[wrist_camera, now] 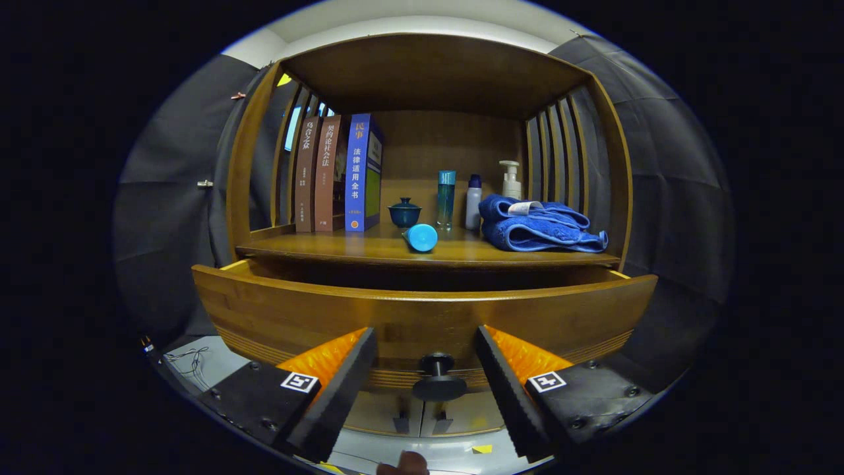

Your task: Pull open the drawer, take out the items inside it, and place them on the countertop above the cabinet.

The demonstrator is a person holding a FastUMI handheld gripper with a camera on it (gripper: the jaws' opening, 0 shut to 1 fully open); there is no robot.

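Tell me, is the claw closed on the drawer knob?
No. The claw is open, its two fingers standing apart on either side of the knob without touching it.

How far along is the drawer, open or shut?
Open: the drawer front stands forward of the countertop, a dark gap behind it. The open claw straddles its knob, not gripping.

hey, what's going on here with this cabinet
A person's handheld gripper sits at the drawer, its fingers open on either side of the knob without pressing it. The drawer is pulled partly out; its contents can't be seen. On the countertop above stand books, bottles, a lidded cup and a folded towel.
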